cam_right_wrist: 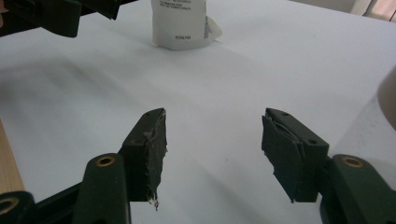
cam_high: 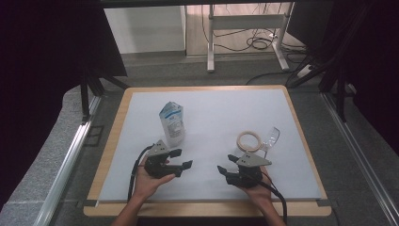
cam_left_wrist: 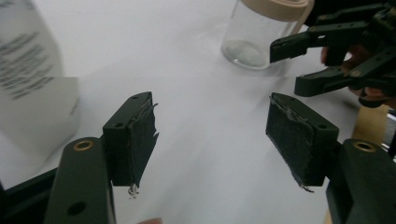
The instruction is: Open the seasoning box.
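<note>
In the high view, both grippers sit in the lower half of the frame, pointing toward each other across a bare patch of the white table mat (cam_high: 211, 113).

The left gripper (cam_high: 181, 159) is at lower centre-left with its jaws apart and nothing between the pads. The white pouch (cam_high: 172, 123) stands upright just above it in the frame, near but not touching. The pouch's long axis is vertical. In the left gripper view the pouch (cam_left_wrist: 32, 79) lies blurred at the left edge, off the jaw line.

The right gripper (cam_high: 227, 164) is at lower centre-right, jaws also apart and empty. The clear jar (cam_high: 254, 141), with its beige ring lid, lies just above and right of this gripper, close to its body. In the left gripper view the jar (cam_left_wrist: 254, 32) sits at upper centre-right, beside the right gripper's jaws (cam_left_wrist: 303, 60).

Judgement: the pouch is nearer the left hand and the jar nearer the right. Each gripper must turn toward the top of the frame to align with its object.
</note>
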Tool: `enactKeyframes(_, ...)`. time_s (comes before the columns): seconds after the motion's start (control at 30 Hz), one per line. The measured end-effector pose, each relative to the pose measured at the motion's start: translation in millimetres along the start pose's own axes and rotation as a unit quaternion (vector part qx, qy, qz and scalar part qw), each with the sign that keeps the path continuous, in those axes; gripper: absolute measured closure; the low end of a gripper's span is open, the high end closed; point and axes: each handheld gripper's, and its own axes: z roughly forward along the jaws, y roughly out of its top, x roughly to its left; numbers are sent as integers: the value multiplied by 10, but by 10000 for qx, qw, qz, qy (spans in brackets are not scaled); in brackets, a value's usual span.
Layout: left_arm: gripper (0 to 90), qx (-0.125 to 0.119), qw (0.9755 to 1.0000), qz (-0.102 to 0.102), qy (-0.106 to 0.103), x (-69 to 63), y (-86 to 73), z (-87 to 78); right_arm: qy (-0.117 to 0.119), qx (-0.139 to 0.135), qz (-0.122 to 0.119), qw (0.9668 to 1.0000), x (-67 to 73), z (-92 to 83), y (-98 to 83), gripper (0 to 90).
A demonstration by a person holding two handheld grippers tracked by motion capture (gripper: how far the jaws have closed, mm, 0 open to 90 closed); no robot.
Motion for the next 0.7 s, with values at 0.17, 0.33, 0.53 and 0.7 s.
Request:
enactKeyframes(0.17, 321, 10, 9999, -117, 81, 81, -34, -30, 41, -53, -43, 10000, 31, 81, 47, 405)
enactKeyframes(0.33, 319, 3, 9998, -144, 170, 123, -50, -66, 94, -32, -117, 9999, 70, 126, 60, 399)
enactKeyframes(0.53, 317, 30, 9993, -214, 299, 151, -83, -87, 148, -15, -248, 9996, 101, 133, 76, 389)
enactKeyframes(0.7, 313, -28, 9989, -329, 340, 193, -102, -147, 247, -62, -173, 9995, 124, 146, 91, 389)
